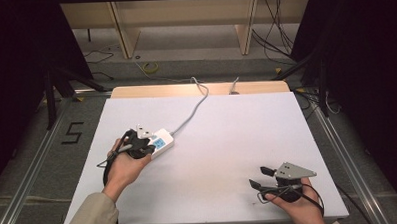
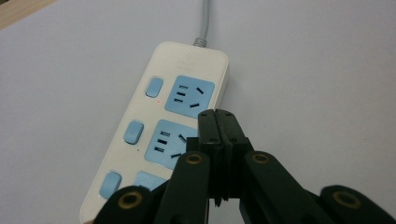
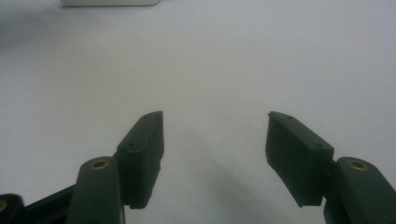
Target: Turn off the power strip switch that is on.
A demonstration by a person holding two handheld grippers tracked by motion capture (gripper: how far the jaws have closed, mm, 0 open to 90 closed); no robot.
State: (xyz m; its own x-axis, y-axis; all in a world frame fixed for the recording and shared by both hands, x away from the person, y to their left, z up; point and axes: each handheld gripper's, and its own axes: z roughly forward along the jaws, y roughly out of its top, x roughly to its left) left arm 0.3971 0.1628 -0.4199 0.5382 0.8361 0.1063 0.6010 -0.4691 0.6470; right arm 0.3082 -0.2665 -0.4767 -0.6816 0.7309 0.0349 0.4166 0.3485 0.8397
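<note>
Two claws are on our white table (image 1: 228, 156), and the work now is with the power strip (image 1: 160, 142). It lies at the middle left of the high view, flat on the table. Its grey cord (image 1: 194, 109) runs up toward the top of the frame.

We think the step is to press one of the blue buttons (image 2: 133, 131) on the strip. To do it well, we should keep the left claw (image 1: 146, 135) pressed together, so the tip is one small firm point. We should move it over to the left side of the strip in the left claw view, because the buttons sit there in a row and the tip is now over the plug holes (image 2: 172, 140). Then we push straight down and softly, so the strip does not slide or tip.

Our left claw (image 2: 219, 122) has its jaws pressed together with nothing between them. The tip is right above the middle set of holes, near its right edge. We cannot tell if it touches the strip or just hangs over it.

Our right claw (image 1: 256, 177) rests at the lower right of the high view, well apart from the strip. Its jaws are spread wide in the right claw view (image 3: 215, 140), and it holds nothing, with bare table between them
</note>
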